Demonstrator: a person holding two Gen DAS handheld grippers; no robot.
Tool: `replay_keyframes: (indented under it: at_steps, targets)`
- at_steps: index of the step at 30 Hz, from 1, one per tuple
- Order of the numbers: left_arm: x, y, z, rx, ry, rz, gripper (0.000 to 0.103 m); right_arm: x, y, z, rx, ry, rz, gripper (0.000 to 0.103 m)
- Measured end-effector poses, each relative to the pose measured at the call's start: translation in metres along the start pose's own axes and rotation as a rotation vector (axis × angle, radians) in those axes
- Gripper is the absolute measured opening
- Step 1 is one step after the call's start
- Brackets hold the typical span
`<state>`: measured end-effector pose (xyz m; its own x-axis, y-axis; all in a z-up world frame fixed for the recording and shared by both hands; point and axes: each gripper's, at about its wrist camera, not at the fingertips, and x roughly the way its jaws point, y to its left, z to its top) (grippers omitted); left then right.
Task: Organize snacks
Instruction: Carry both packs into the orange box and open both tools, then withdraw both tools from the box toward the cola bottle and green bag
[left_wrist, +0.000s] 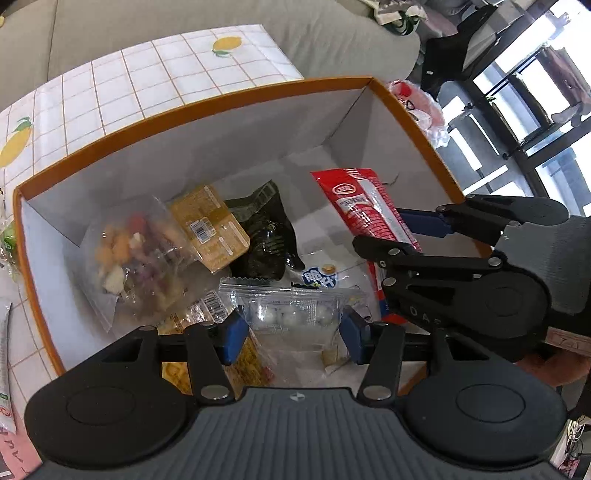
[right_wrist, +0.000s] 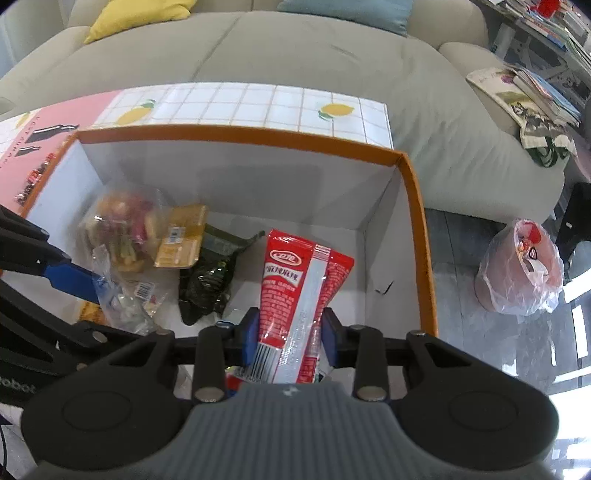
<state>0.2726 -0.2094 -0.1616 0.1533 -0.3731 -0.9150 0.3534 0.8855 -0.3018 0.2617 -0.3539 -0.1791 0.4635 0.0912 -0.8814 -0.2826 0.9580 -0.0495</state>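
Observation:
An orange-rimmed white box (left_wrist: 221, 105) (right_wrist: 240, 133) stands on the table, and both grippers reach down into it. My left gripper (left_wrist: 293, 332) (right_wrist: 110, 302) is shut on a clear packet of white balls (left_wrist: 291, 310) (right_wrist: 122, 295), low over the box floor. My right gripper (right_wrist: 290, 332) (left_wrist: 399, 236) is shut on a red snack packet (right_wrist: 299, 280) (left_wrist: 365, 206), which stands upright at the box's right side. On the floor lie a clear bag of mixed coloured snacks (left_wrist: 129, 251) (right_wrist: 122, 218), a yellow packet (left_wrist: 210, 229) (right_wrist: 181, 236), a dark green packet (left_wrist: 266, 236) (right_wrist: 207, 280) and a white and blue packet (left_wrist: 319, 278).
The box sits on a lemon-print tiled tablecloth (left_wrist: 129, 77) (right_wrist: 258, 103) in front of a grey sofa (right_wrist: 295, 55). More packets lie on the table left of the box (left_wrist: 5, 332). A pink sheet (right_wrist: 37, 147) lies beside it. On the floor to the right stands a bag-lined bin (right_wrist: 521, 273).

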Motion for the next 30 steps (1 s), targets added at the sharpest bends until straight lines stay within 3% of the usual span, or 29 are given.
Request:
replay_keyframes:
  at_steps: [12,19,22,24,30]
  targets:
    - [-0.017,-0.005,-0.004,0.054,-0.038,0.056,0.083,0.017,-0.010,0.000,0.032,0.040,-0.026,0.036]
    - [-0.040,-0.002,-0.010,0.067,-0.069,0.066,0.084,0.023,-0.005,0.001,-0.025,0.053,-0.074,0.037]
    - [-0.048,-0.002,-0.014,0.074,-0.074,0.090,0.084,0.022,-0.003,0.002,-0.038,0.049,-0.080,0.042]
    - [-0.052,-0.001,-0.016,0.085,-0.076,0.106,0.084,0.019,-0.001,0.003,-0.045,0.040,-0.091,0.052]
    - [-0.069,0.001,-0.023,0.095,-0.088,0.110,0.084,0.004,0.006,0.005,-0.065,0.021,-0.108,0.061]
